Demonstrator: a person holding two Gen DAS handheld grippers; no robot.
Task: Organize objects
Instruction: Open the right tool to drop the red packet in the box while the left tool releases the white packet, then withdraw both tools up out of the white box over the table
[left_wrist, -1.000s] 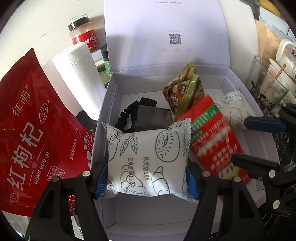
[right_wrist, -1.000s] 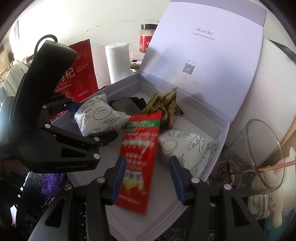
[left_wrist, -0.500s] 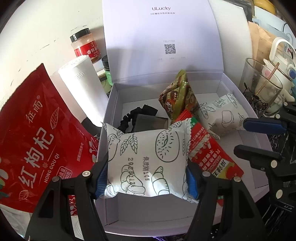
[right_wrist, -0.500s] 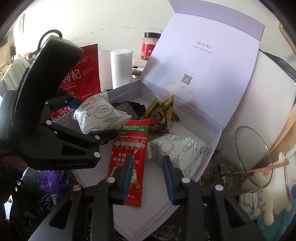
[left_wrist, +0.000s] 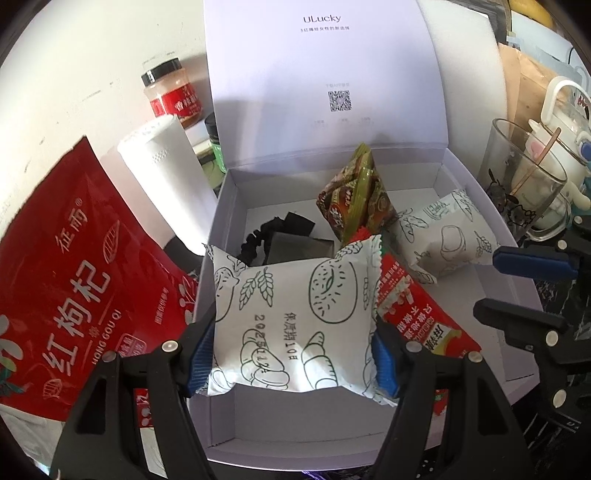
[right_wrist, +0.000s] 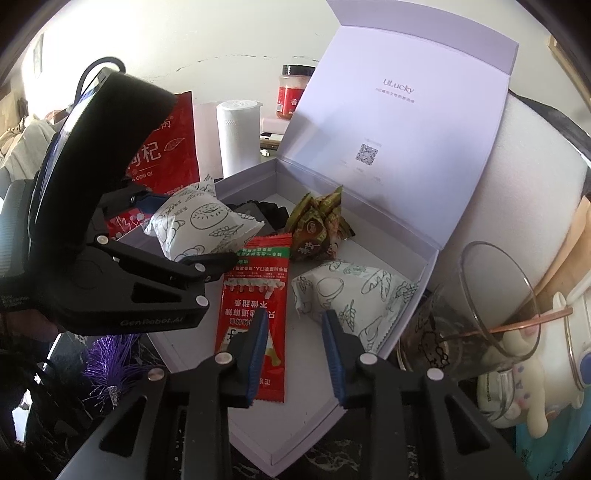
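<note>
A white bread packet (left_wrist: 295, 321) is pinched by its two short sides in the left tool (left_wrist: 293, 354) and is held above the near left part of the open white box (left_wrist: 517, 332). The packet is judged light, soft and puffy, so a gentle squeeze across the padded middle is preferred to the slippery crimped edges. The right tool (right_wrist: 293, 349) has just been closing; its jaws are set narrow with nothing between them, above the red sachet (right_wrist: 255, 310) lying flat on the box floor. Inside the box are also seen a second white bread packet (right_wrist: 351, 295), a bunch of green-brown snack packets (right_wrist: 314, 229) and a dark bundle (left_wrist: 288, 240) that cannot be identified.
</note>
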